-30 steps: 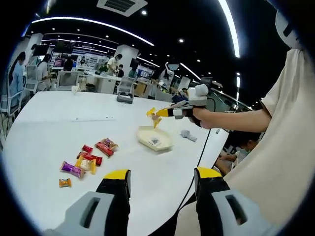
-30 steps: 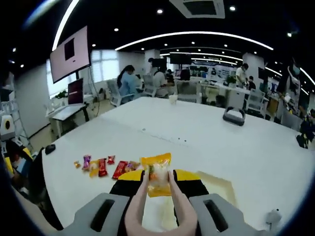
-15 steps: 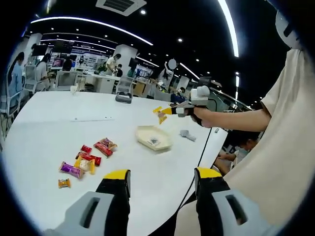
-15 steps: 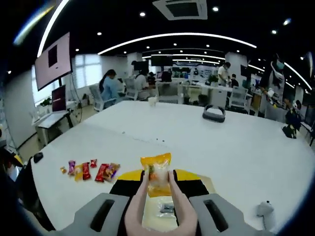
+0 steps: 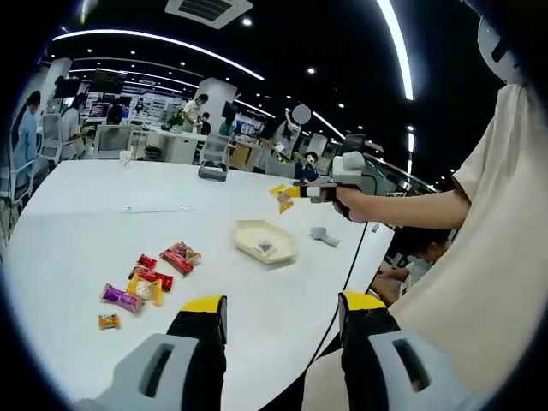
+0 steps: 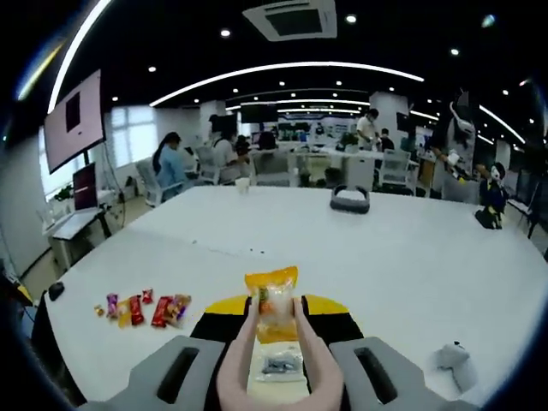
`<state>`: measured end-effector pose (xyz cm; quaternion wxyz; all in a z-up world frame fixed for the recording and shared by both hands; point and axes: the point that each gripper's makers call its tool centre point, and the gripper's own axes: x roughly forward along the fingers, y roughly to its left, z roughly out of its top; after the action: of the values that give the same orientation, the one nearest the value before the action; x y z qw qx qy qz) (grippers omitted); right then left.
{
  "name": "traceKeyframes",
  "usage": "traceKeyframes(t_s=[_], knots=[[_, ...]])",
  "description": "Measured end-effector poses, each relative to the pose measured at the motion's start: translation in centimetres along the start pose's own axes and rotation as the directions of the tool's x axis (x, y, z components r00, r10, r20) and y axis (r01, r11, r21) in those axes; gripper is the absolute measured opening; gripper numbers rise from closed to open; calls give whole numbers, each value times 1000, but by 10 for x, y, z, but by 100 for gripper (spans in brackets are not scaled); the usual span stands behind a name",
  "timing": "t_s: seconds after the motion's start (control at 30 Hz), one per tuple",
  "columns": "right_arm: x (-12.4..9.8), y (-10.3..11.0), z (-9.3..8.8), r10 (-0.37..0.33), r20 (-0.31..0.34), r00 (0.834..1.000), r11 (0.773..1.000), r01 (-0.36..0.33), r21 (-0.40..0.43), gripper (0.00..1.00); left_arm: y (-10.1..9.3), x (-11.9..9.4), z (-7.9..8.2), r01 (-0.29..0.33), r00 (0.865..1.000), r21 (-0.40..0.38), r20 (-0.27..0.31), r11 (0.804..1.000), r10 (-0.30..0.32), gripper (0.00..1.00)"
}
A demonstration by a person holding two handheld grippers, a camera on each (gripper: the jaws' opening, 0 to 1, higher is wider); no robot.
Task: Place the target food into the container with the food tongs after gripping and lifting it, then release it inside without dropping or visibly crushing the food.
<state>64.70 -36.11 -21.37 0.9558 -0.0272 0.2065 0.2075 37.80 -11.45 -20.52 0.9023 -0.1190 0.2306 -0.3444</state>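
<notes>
Right claw [image 6: 274, 330] is clenched on pink food tongs [image 6: 238, 364], and the tong tips pinch a yellow-orange snack packet [image 6: 272, 304] upright, well above the white surface [image 6: 411, 257]. In the right gripper view the pale shallow container [image 6: 278, 381] sits directly below the packet, seen between the tong arms, with one small dark-printed clear packet [image 6: 276, 366] already lying inside. In the left gripper view the same right claw [image 5: 295, 190] comes in from the right, held by a person's hand [image 5: 355, 201], the snack packet [image 5: 280, 197] hanging in the air above and slightly beyond the container [image 5: 265, 241] (not touching it). Left claw [image 5: 282, 321] is released, jaws apart with nothing between them, low over the near edge of the surface [image 5: 86, 223]. A loose cluster of wrapped candies [image 5: 150, 278], red, yellow, purple and orange, lies on the surface well apart from the container; same cluster at lower left in the right gripper view [image 6: 141, 308]. A small grey object [image 5: 324, 235] rests on the surface just beyond the container. A dark headset-like item [image 6: 349, 199] sits further back on the surface. Office desks and people in the background.
</notes>
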Motion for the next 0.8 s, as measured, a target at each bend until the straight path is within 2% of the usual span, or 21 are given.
traceKeyframes(t_s=[0.27, 0.8], knots=[[-1, -10, -1, -26, 0, 1000, 1000, 26, 17, 22, -4, 1, -1, 11, 1000, 1, -8, 1000, -11, 52], [-1, -12, -3, -27, -3, 1000, 1000, 27, 9, 22, -3, 0, -2, 0, 1000, -6, -3, 1000, 0, 52]])
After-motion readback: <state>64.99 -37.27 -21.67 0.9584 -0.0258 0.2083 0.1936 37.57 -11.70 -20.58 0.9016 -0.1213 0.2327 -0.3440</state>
